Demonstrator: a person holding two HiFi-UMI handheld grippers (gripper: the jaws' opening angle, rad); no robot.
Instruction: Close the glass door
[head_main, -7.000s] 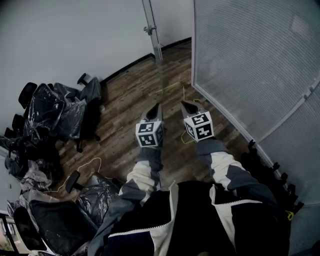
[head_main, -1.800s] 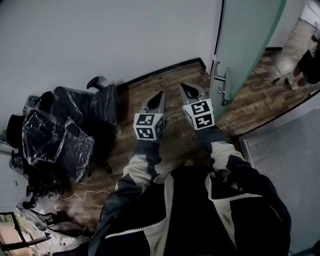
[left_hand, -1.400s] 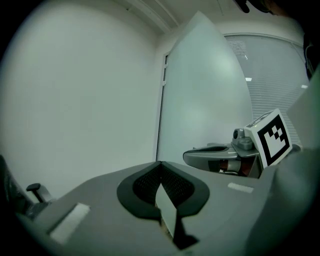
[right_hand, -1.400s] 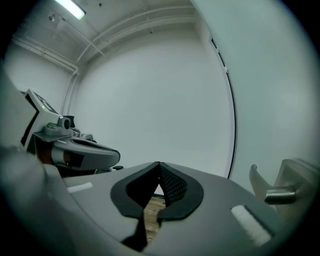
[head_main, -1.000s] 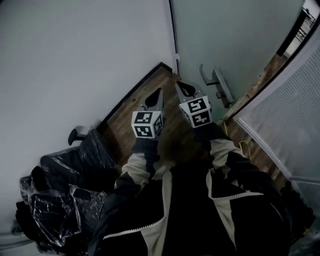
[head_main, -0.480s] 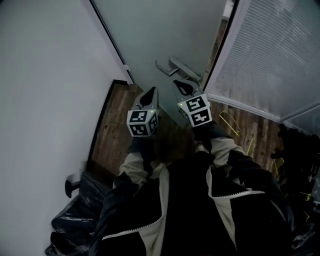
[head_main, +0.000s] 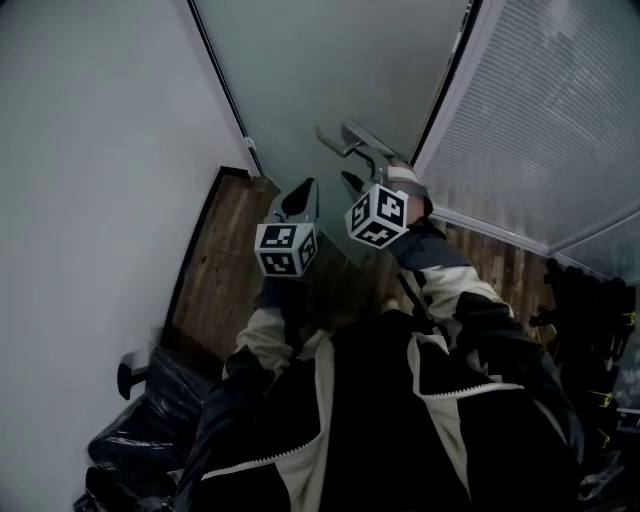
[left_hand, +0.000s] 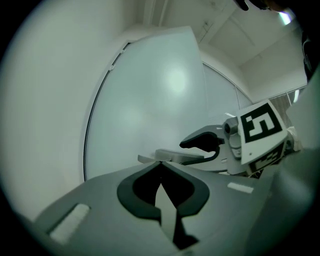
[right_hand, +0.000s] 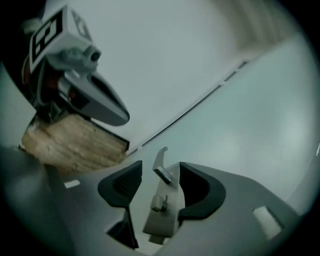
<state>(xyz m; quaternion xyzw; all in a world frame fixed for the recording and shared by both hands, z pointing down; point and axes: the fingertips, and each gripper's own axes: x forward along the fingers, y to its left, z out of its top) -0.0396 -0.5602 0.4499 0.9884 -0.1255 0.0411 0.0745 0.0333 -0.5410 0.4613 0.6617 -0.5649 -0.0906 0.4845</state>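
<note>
**My right claw squared up on the door handle**

I hold my right gripper (head_main: 350, 182) with jaws spread wide. The silver metal lever handle (right_hand: 162, 176) stands between them, not yet pinched, so that, I judge, one squeeze will let me swing the pale frosted glass door (head_main: 330, 70), which stands straight ahead beside the plain white wall (head_main: 90, 150). My left gripper (left_hand: 160, 162) waits alongside, pressed together and empty, since one claw seems enough.

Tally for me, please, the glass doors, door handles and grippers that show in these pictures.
Glass door: 1
Door handle: 1
Grippers: 2, the left gripper with jaws together and the right gripper with jaws apart about the handle
Total: 4
</note>
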